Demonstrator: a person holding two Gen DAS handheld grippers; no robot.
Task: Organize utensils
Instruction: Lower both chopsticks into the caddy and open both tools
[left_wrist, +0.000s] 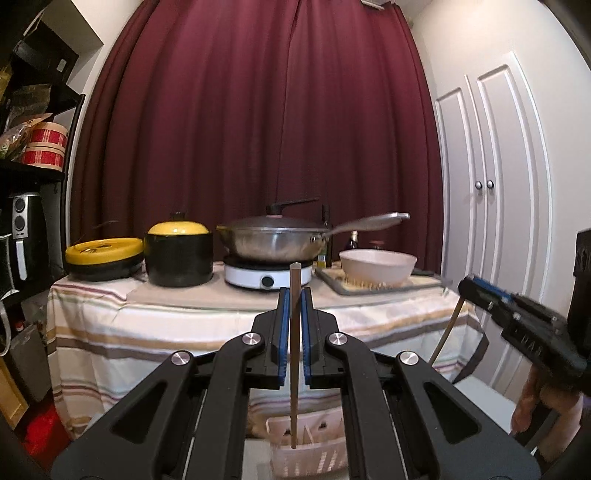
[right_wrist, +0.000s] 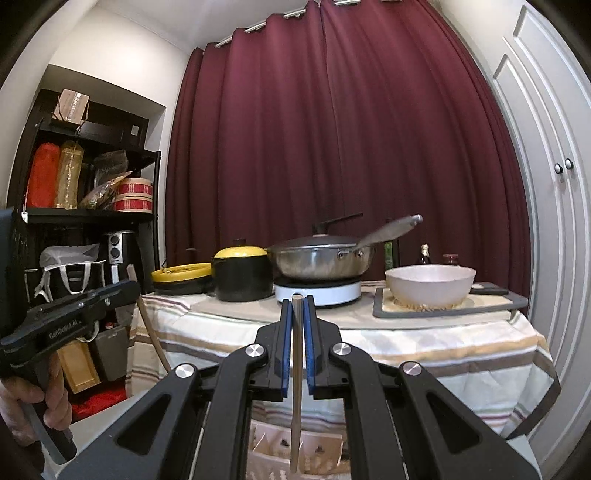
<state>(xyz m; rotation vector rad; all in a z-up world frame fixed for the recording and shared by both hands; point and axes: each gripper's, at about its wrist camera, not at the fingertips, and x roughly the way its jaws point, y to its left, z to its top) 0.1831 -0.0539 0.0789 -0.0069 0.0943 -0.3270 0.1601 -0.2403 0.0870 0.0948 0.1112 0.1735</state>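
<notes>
Slim brown wooden chopstick (left_wrist: 294, 354), upright, clamped between the blue pads of the left tongs (left_wrist: 294, 295); lower tip hanging just above a pale slotted plastic utensil basket (left_wrist: 314, 446) seen low in the left wrist view. Second slim wooden chopstick (right_wrist: 296, 387), paler, likewise upright and pinched in the right tongs (right_wrist: 297, 304), lower end over the same basket (right_wrist: 321, 450). Both tongs clenched tight on their sticks, top ends poking just above the fingertips.

Right tongs also visible at the right edge of the left wrist view, stick slanting down below them; a hand (left_wrist: 532, 402) under the black body. Left tongs at the left edge of the right wrist view, gripped by a hand (right_wrist: 44, 402), its chopstick slanting down.

Beyond, a tabletop (left_wrist: 221, 325) draped in a striped cream cloth. On it, left to right: a flat black pan with yellow lid (left_wrist: 104, 254), a black pot with yellow domed lid (left_wrist: 179, 258), a lidded steel wok (left_wrist: 273, 240) on a white round hotplate (left_wrist: 267, 278), and a wide white bowl (left_wrist: 378, 266) on a grey tray (left_wrist: 369, 290). Dark red curtain (left_wrist: 258, 110) behind, white panelled doors (left_wrist: 491, 184) to the right, black shelving (right_wrist: 85, 166) to the left.
</notes>
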